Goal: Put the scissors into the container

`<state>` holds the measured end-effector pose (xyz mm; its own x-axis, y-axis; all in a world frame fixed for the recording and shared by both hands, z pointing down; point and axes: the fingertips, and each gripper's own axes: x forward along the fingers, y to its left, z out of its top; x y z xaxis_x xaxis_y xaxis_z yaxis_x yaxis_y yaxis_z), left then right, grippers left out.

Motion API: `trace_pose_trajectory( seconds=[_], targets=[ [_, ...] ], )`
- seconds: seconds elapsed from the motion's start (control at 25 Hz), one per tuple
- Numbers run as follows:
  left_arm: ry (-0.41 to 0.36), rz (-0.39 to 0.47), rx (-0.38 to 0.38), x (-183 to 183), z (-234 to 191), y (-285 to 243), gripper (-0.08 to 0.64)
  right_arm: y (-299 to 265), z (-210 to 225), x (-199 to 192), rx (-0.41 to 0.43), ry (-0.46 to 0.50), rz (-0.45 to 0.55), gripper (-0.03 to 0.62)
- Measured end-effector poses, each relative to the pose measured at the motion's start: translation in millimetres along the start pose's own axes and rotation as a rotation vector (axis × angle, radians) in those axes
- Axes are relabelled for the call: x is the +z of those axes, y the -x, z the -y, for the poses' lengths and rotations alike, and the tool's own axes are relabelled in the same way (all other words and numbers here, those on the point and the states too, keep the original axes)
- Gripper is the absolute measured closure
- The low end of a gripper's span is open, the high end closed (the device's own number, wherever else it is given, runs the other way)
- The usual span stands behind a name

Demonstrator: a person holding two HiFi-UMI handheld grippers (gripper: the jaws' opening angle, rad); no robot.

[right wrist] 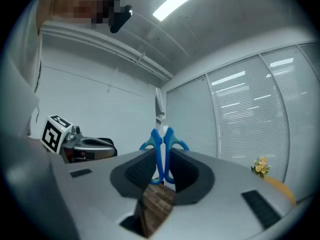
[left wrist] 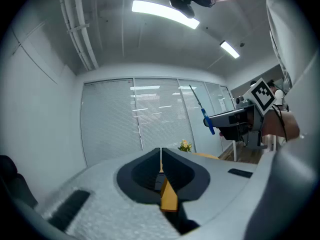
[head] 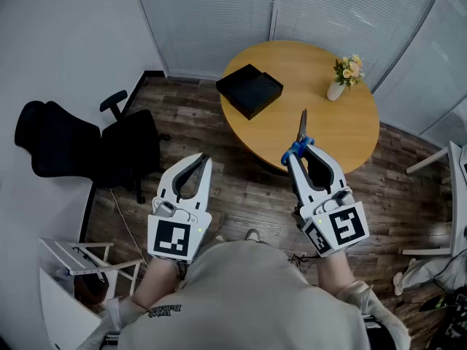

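Wood-plank floor (head: 241,188) and pale slatted blinds (head: 219,13) ringed a round table (head: 306,71) of smooth, honey-coloured wood. The scissors (head: 301,133) were in the air at the table's near edge. Their glossy blue plastic loops were pinched between the closed jaws of the right gripper (head: 299,152), and the slim steel blades, shut together, pointed away from the person.

The hold was only on rounded, slick handles, so the scissors could probably pivot or slip out on the way across.

The container (head: 249,90), a shallow, matte black square box, sat well apart on the table's far left. It is low-walled, so a tilted release might leave the blades lying over its rim.

A small white vase (head: 337,87) of flowers stood off to the right, where a wide swing could knock it over.

The left gripper (head: 203,157), of white moulded plastic, hung over the floor with its jaws together on nothing.
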<state>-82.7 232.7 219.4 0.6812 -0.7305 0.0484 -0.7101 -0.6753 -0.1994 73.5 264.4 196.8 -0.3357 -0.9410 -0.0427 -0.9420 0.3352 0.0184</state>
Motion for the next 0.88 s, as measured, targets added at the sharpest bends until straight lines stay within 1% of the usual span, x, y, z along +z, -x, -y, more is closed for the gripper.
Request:
trace_pose_trajectory(
  seconds=[0.12,0.36,0.6,0.88],
  targets=[
    [0.013,-0.001,0.007,-1.7,-0.1,-1.3,0.531,-1.3,2.2,-4.0,0.008,-0.01,-0.006,0.497],
    [0.013,-0.019,0.009,-8.4,4.9,-7.4,0.531,-3.2,7.5,-15.6,0.034,-0.029,-0.032,0.495],
    [0.015,-0.028,0.016,-11.9,14.2,-15.2,0.531,-0.4,16.0,-25.5,0.057,-0.026,-0.053,0.497],
    [0.005,-0.032,0.049,-12.9,23.3,-25.3,0.531,1.3,32.1,-33.2,0.082,-0.036,-0.06,0.495]
  ],
)
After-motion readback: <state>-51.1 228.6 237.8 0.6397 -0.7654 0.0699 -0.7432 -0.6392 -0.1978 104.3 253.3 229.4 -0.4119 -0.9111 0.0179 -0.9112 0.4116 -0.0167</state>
